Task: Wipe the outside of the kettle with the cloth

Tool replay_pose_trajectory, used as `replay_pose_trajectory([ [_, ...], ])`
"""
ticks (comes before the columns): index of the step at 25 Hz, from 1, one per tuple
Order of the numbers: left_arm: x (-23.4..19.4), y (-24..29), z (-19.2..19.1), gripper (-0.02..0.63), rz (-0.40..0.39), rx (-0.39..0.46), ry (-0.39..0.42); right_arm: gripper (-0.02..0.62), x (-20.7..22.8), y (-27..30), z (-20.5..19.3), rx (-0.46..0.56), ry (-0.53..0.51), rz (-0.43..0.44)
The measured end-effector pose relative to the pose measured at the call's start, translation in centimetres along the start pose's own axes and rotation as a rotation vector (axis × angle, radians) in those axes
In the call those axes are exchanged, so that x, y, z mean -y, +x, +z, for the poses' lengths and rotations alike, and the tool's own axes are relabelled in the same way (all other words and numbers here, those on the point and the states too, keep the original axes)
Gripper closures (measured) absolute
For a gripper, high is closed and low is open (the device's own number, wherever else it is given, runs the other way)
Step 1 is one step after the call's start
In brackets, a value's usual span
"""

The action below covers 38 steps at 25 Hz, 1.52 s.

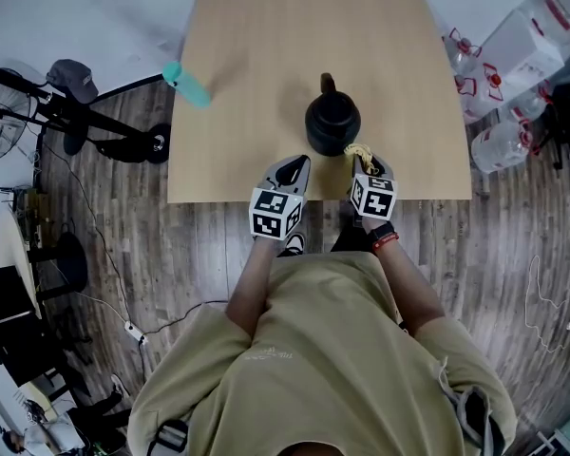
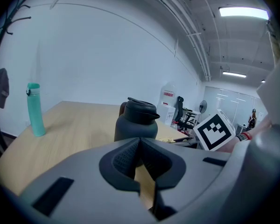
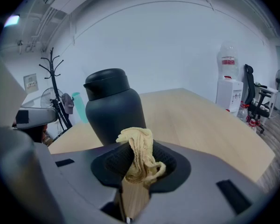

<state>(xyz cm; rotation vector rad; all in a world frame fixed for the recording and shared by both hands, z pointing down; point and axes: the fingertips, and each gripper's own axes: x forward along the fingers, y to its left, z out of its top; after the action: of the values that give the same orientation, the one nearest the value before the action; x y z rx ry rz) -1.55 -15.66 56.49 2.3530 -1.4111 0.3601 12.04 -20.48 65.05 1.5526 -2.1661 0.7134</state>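
Observation:
A matte black kettle (image 1: 332,122) with a lid and handle stands upright on the light wooden table (image 1: 266,55), near its front edge. My right gripper (image 1: 365,164) sits just right of and in front of the kettle (image 3: 113,107), shut on a bunched yellow cloth (image 3: 140,158), which pokes out between the jaws. The cloth (image 1: 358,150) lies close to the kettle's lower right side. My left gripper (image 1: 300,167) is at the table's front edge, in front of and left of the kettle (image 2: 136,121), with its jaws shut on nothing.
A teal bottle (image 1: 187,84) stands at the table's left edge, also visible as the teal bottle (image 2: 35,109) in the left gripper view. Water jugs (image 1: 513,55) stand on the floor to the right, a fan and coat stand (image 1: 66,112) to the left.

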Motion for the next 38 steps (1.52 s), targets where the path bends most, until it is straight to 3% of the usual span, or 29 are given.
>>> replay_pose_trajectory([
  [14, -0.6, -0.5, -0.7, 0.581, -0.007, -0.02, -0.003, 0.477, 2.9, 2.5, 1.5, -0.016, 0.023, -0.039],
  [18, -0.9, -0.9, -1.3, 0.581, -0.022, -0.031, 0.002, 0.477, 2.5, 1.2, -0.4, -0.028, 0.115, -0.063],
  [21, -1.5, -1.5, -1.6, 0.581, -0.03, -0.031, 0.006, 0.477, 0.3, 0.4, -2.5, -0.053, 0.176, -0.034],
  [27, -3.3, -3.1, -2.0, 0.581, -0.039, -0.026, 0.018, 0.476, -6.5, 1.1, -3.9, -0.051, 0.187, 0.034],
  [33, -5.7, -5.0, -2.1, 0.581, -0.021, -0.026, 0.02, 0.476, -12.1, 3.6, -4.3, -0.05, 0.162, 0.048],
  [38, -7.6, -6.0, -2.0, 0.581, 0.001, -0.025, 0.015, 0.476, -14.4, 6.0, -3.3, -0.046, 0.14, 0.027],
])
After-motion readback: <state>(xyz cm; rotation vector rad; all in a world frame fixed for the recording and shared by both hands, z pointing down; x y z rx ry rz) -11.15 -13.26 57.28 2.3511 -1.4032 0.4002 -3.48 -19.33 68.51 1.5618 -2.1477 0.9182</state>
